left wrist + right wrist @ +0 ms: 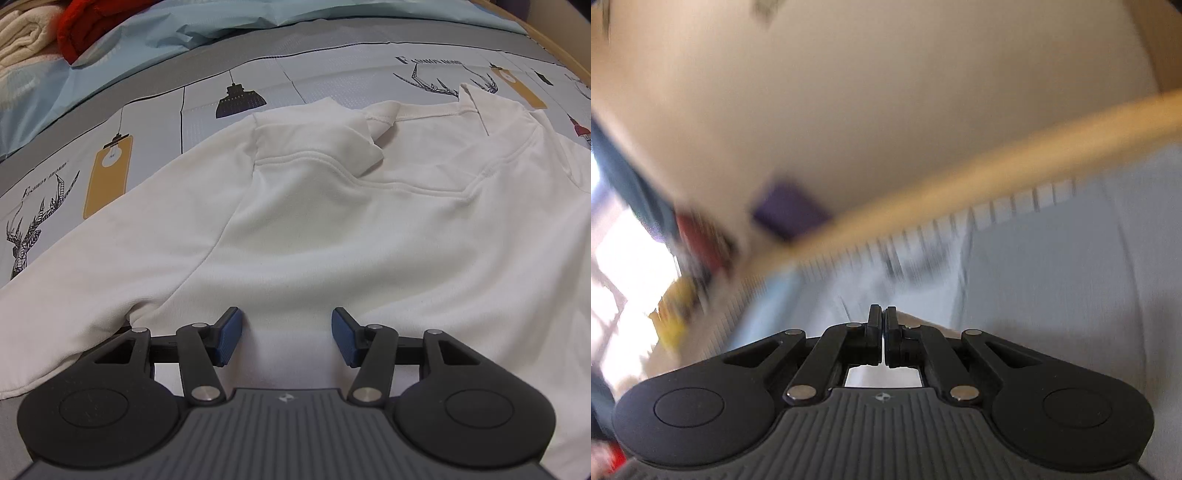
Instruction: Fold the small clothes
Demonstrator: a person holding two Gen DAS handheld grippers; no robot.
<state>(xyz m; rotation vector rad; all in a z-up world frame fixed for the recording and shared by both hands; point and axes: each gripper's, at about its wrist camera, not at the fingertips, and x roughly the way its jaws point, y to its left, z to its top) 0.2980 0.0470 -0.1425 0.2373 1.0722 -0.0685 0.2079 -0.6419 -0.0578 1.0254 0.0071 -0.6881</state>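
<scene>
A white long-sleeved top (332, 221) lies spread flat on the printed bedsheet (240, 99), collar (373, 122) at the far side and one sleeve (74, 295) trailing off to the left. My left gripper (287, 317) hovers over the near part of the top, tilted down, open, its blue pads (231, 336) apart with only cloth below them. My right gripper (884, 314) is shut, fingers pressed together, raised and pointing across the bed in a motion-blurred view. I see nothing between its fingers. The top does not show clearly in that view.
A red garment (85, 26) and a folded cream cloth (18, 37) lie at the far left on a light blue quilt (221, 22). A wooden bed rail (960, 177) runs along the far side, with a blurred purple object (790, 210) beyond it.
</scene>
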